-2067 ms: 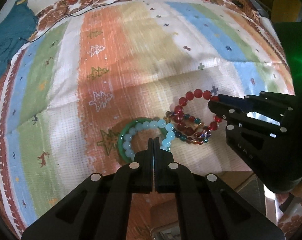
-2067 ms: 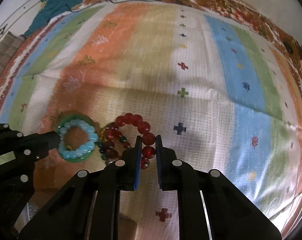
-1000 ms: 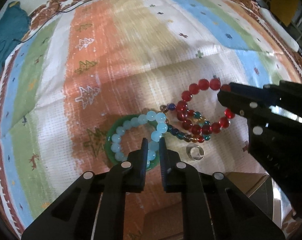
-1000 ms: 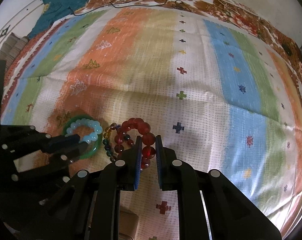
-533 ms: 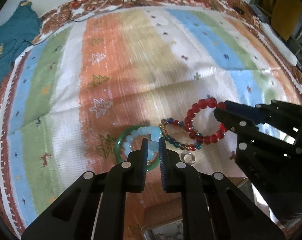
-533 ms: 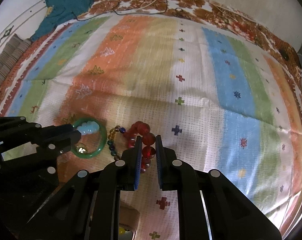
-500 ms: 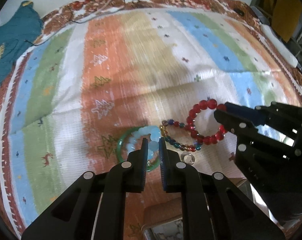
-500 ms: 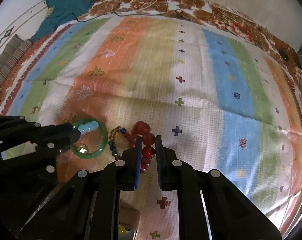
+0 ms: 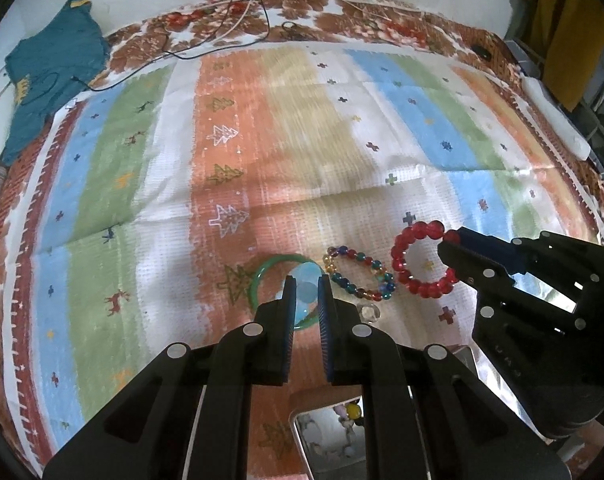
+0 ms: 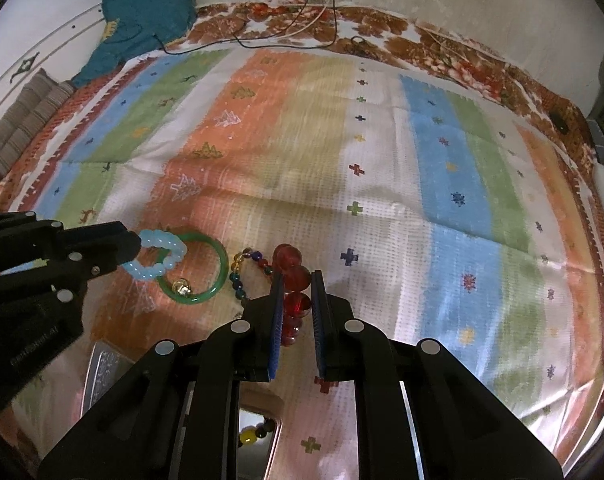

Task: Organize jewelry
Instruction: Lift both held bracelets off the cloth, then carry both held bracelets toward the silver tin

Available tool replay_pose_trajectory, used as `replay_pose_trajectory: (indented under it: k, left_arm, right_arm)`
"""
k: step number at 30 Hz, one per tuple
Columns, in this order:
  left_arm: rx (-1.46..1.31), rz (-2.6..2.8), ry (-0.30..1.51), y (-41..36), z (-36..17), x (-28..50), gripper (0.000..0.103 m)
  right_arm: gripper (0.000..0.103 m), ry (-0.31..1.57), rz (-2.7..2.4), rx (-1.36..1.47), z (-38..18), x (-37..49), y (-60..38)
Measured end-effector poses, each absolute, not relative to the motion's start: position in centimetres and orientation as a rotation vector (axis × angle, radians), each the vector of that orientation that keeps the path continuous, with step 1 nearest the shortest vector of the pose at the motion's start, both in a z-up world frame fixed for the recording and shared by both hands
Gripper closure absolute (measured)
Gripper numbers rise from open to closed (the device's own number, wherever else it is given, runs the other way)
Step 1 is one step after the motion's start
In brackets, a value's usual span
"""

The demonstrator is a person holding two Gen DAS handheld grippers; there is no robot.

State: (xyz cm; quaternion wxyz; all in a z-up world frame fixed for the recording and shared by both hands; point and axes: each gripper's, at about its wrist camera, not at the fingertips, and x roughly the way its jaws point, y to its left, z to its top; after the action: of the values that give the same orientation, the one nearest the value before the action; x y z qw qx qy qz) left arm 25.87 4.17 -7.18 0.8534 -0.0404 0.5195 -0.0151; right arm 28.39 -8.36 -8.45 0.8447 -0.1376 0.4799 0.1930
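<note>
Lift step: left gripper (image 9: 305,292) pinches pale-blue bracelet (image 10: 158,256), right gripper (image 10: 295,300) pinches red bracelet (image 9: 421,260); next, probably carry both to box (image 9: 329,440).

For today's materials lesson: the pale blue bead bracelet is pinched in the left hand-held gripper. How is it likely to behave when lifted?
The pale blue bead bracelet, pinched by the left hand-held gripper, probably hangs floppy: its loop is bent out of round. The smooth, glossy beads may slip or swivel between the pads. It looks light, so it could swing above the green bangle.
</note>
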Motion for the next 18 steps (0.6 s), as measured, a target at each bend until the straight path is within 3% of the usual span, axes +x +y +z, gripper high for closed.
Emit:
replay_pose_trajectory:
  k: [18]
  left_arm:
    - [-0.099, -0.034, 0.97, 3.7, -2.0, 21.7, 0.093]
  right_arm:
    - [0.089, 0.93, 0.433, -0.263, -5.3, 25.0, -9.3]
